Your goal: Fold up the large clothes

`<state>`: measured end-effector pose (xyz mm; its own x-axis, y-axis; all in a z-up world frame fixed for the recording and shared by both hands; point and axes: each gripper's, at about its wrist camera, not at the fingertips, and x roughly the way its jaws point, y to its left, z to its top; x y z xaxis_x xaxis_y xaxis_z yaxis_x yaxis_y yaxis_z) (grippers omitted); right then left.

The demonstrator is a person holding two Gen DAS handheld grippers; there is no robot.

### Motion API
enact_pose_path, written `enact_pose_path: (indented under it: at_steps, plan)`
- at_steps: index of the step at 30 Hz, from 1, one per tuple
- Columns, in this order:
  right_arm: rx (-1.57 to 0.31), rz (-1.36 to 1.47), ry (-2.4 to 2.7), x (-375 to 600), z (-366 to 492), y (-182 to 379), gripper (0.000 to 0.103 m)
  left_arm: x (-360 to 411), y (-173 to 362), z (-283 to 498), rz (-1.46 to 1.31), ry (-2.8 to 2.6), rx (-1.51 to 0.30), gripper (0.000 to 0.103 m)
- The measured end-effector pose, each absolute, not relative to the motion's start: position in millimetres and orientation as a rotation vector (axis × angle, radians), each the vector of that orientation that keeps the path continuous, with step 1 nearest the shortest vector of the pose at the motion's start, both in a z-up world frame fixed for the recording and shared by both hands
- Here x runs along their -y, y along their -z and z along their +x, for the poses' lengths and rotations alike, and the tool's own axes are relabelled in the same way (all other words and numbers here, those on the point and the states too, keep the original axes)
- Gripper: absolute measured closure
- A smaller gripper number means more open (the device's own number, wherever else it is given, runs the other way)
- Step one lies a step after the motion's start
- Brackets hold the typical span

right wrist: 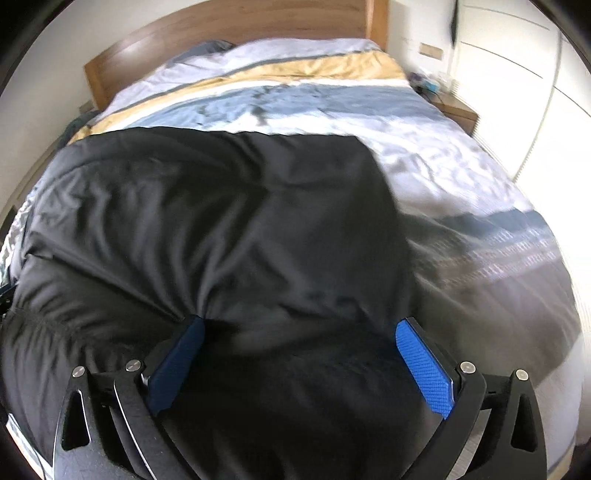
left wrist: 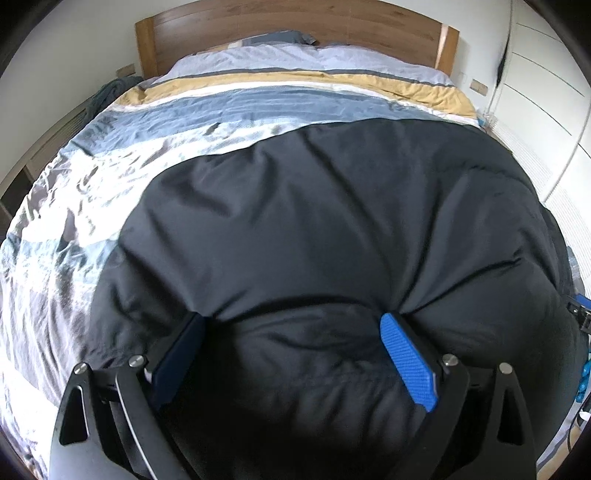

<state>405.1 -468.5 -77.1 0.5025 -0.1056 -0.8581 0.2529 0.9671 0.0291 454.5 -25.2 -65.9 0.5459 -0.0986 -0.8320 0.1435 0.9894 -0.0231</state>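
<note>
A large black padded garment [left wrist: 314,206] lies spread over the near half of a bed, and the right wrist view shows it [right wrist: 207,206] blurred. My left gripper [left wrist: 295,317] points down onto its near edge with the jaws wide. Its fingertips dent the puffy cloth, which bulges up between them. The blue pads [left wrist: 406,358] show bare, so nothing is pinched. My right gripper [right wrist: 301,322] stands just as wide over the garment's near right part. Cloth swells between its fingers, and its pads [right wrist: 424,369] are clear of it.
The bed has a striped cover [left wrist: 92,177] in white, grey-blue and yellow, with a wooden headboard [left wrist: 295,22] at the far end. White wardrobe doors [left wrist: 546,92] stand along the right. A small wooden bedside table [right wrist: 458,107] sits by the bed's far right corner.
</note>
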Motion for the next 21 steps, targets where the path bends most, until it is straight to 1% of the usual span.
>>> enact_pose_path:
  at_steps: [8, 14, 21]
  plan:
    - [-1.049, 0.159, 0.287, 495.0, 385.1, 73.5, 0.001, -37.5, 57.2, 446.8, 0.051, 0.031, -1.01, 0.006]
    - [-1.018, 0.231, 0.296, 518.8, 361.4, 65.1, 0.001, -117.0, 49.7, 429.5, -0.102, -0.025, -1.008, 0.006]
    - [-0.983, 0.261, 0.346, 542.4, 338.6, 49.1, 0.001, -195.0, 36.5, 405.3, -0.206, -0.131, -0.968, 0.006]
